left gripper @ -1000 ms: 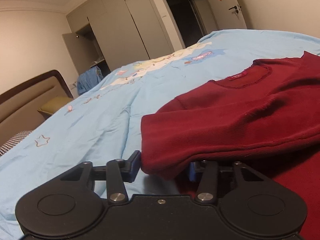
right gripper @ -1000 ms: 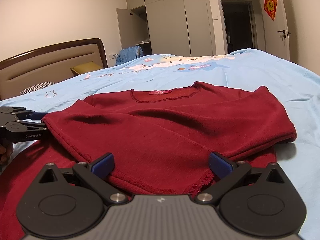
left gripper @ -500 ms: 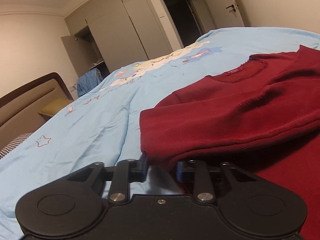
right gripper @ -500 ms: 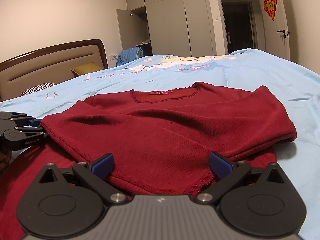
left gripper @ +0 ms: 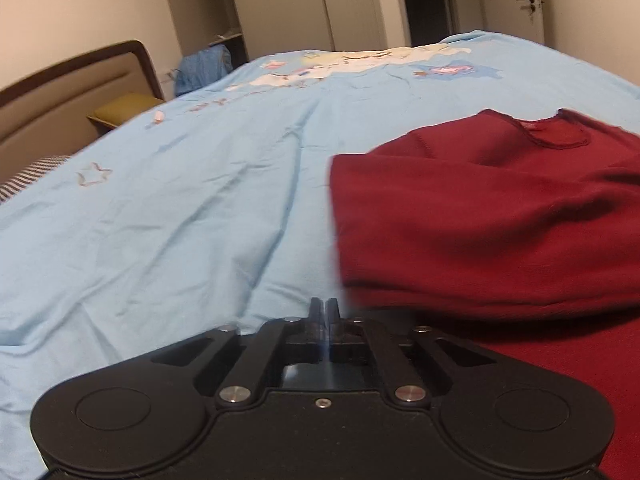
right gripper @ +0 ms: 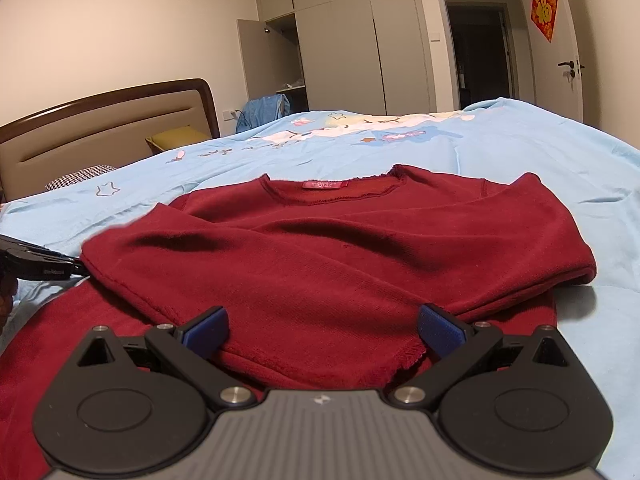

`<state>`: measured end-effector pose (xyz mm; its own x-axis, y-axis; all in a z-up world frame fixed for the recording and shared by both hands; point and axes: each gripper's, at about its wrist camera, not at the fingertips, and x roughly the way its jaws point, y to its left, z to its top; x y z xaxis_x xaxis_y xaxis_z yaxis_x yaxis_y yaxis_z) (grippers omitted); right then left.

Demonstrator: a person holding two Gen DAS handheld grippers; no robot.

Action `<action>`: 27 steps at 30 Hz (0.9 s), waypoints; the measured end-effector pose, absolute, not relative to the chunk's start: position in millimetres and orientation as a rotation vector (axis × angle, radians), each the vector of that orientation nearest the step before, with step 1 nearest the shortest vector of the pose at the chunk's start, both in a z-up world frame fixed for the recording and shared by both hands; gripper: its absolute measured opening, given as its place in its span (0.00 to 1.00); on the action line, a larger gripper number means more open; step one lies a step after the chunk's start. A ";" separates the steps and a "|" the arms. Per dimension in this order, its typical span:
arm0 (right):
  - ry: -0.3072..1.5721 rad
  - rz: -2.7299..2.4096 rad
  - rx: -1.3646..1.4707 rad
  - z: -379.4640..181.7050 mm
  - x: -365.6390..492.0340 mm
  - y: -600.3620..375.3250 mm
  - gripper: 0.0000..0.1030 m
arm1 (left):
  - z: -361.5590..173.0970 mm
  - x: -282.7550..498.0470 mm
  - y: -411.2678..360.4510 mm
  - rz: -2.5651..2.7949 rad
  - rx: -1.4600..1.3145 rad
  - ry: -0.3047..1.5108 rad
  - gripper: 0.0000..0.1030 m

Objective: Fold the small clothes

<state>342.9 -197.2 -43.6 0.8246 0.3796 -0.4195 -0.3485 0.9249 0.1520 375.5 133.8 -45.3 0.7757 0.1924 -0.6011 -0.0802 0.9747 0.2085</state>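
Observation:
A dark red long-sleeved sweater (right gripper: 340,264) lies face up on the light blue bed cover (right gripper: 500,140), with both sleeves folded across its chest. My right gripper (right gripper: 324,332) is open and low over the near hem, its blue pads apart on either side of the folded cuffs and holding nothing. In the right wrist view my left gripper (right gripper: 44,266) sits at the left edge of the folded sleeve. In its own view my left gripper (left gripper: 324,306) is shut with nothing seen between its fingers, and the sweater (left gripper: 480,220) lies just to its right.
A brown padded headboard (right gripper: 100,132) and a yellow pillow (right gripper: 176,138) are at the far left. Grey wardrobes (right gripper: 340,52), one with its door open, and a white door (right gripper: 568,68) stand beyond the bed. Bare blue cover (left gripper: 180,220) spreads left of the sweater.
My left gripper's jaws went from open around the folded sleeve edge to shut, and it slid left off the sweater. The right gripper has stayed still and open.

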 end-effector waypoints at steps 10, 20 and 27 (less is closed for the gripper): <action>0.452 0.390 0.076 -45.7 342.0 -198.7 1.00 | -12.9 367.3 169.6 0.023 -0.064 0.671 0.34; 0.443 0.405 0.108 -46.9 340.8 -204.3 1.00 | 23.4 473.6 170.7 -0.119 -0.244 0.590 0.65; 0.438 0.412 0.122 -47.6 340.4 -207.0 1.00 | 34.0 515.2 171.4 -0.180 -0.290 0.592 0.66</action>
<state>340.4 -207.0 -47.6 0.8249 0.4121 -0.3868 -0.3604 0.9107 0.2018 515.2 171.4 34.0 0.8157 -0.2486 -0.5223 0.0834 0.9440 -0.3192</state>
